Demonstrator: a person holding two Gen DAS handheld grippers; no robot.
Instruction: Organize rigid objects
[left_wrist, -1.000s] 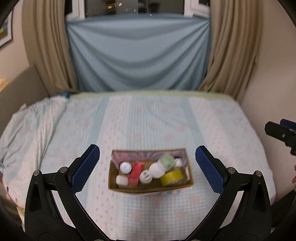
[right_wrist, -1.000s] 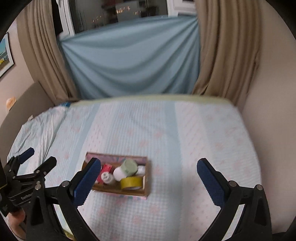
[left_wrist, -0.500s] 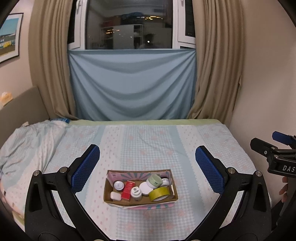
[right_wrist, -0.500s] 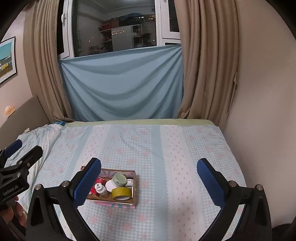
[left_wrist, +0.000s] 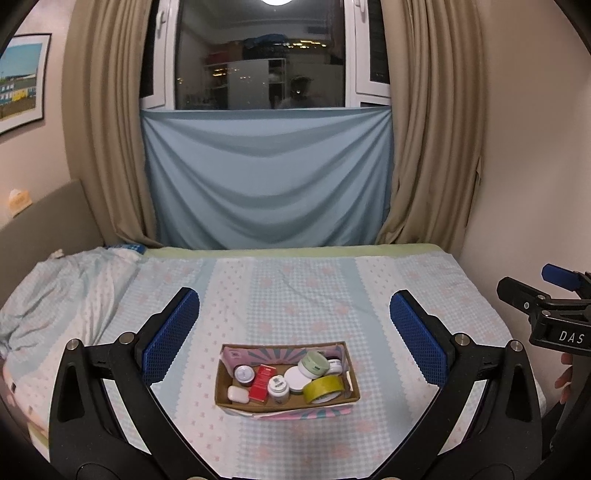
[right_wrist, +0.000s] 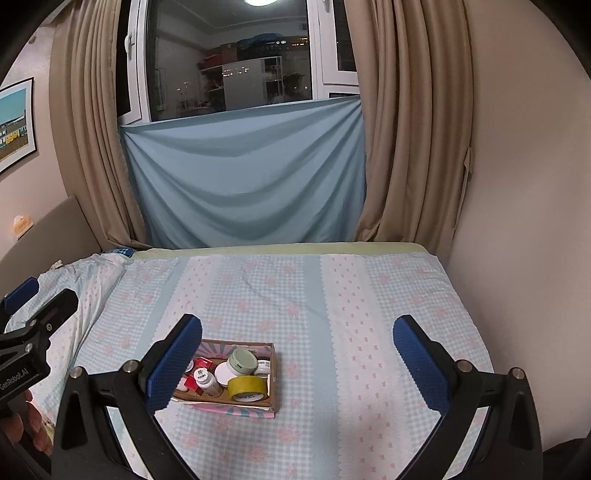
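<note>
A bed (left_wrist: 295, 291) with a pale blue checked sheet fills the room below a curtained night window, a blue cloth hung across its lower half. On the sheet, at about 6 o'clock from the bed's middle, sits a shallow cardboard box (left_wrist: 286, 399), and every small item in view lies inside it: a roll of yellow tape (left_wrist: 323, 388) at the 4 o'clock corner, a green-lidded jar (left_wrist: 314, 363) behind it, a flat white lid (left_wrist: 295, 378), a small white bottle (left_wrist: 278, 388), a red carton (left_wrist: 261, 382), a silver-topped tin (left_wrist: 243, 373) and a white case (left_wrist: 237, 394) at 8 o'clock. The left tool (left_wrist: 294, 334) hangs above the box, spread wide and empty; the right tool (right_wrist: 297, 354) is likewise wide and empty, off toward the box's 3 o'clock. Nothing lies loose on the sheet, so this fits either items gathered and the job closing, or a jumbled box awaiting sorting; the pictures do not settle which.
</note>
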